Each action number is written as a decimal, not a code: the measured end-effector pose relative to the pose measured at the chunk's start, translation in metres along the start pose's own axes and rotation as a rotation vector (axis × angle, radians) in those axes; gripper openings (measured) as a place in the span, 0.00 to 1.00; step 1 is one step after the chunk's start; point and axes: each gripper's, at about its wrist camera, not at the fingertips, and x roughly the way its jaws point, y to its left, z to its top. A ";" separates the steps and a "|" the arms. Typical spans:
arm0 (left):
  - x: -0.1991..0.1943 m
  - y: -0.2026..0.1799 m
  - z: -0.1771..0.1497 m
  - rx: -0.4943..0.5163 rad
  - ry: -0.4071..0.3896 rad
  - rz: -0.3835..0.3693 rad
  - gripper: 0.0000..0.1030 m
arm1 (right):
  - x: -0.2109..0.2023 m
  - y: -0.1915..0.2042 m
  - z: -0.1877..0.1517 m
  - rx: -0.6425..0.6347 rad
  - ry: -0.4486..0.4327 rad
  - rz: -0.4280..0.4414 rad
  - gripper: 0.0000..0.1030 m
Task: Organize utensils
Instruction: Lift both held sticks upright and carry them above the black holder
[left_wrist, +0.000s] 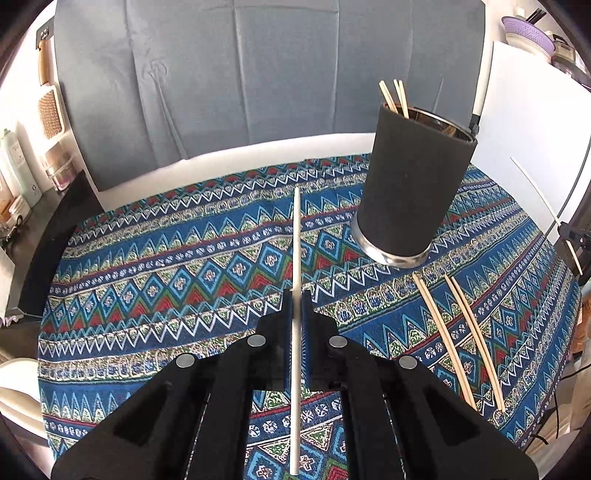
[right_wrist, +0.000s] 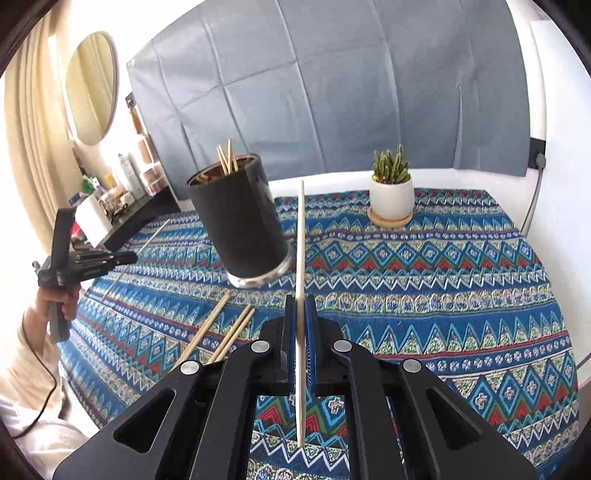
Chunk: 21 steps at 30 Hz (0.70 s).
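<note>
While both grippers are clamped, each pinches one stick along the line of its fingers: left gripper (left_wrist: 295, 295) is pressed together on a white chopstick (left_wrist: 296, 236), right gripper (right_wrist: 301, 299) is pressed together on a pale wooden chopstick (right_wrist: 301, 236). Both sticks are gripped around mid-length, tip running forward past the pads, tail sticking back under the camera. In the right wrist view the left gripper also shows at far left, held by a hand (right_wrist: 59, 302), its stick angling down toward the patterned tablecloth (right_wrist: 443, 295).

Black cylindrical holder (left_wrist: 410, 192) stands upright on the cloth, near both grippers, a few chopsticks already in it, ends poking above the rim. Three loose wooden chopsticks (left_wrist: 461, 332) lie flat on the cloth just beside the holder's base. Small potted cactus (right_wrist: 391, 192) sits well apart at the back.

Handling guess: sticks are light, stiff, thin, smooth, so they can pivot or slide in the pads. Mid-shaft pinch looks balanced; to drop into the holder the tip likely needs tilting down over the rim. Loose ones lie flat, so best taken near one end or mid-shaft
</note>
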 end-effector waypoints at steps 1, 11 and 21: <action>-0.006 0.001 0.004 0.000 -0.013 0.002 0.05 | -0.005 0.000 0.005 -0.004 -0.022 -0.007 0.05; -0.041 0.001 0.051 0.028 -0.138 0.044 0.05 | -0.032 0.010 0.055 -0.051 -0.198 -0.051 0.05; -0.039 -0.016 0.083 0.073 -0.190 0.016 0.05 | -0.014 0.038 0.085 -0.095 -0.238 0.037 0.05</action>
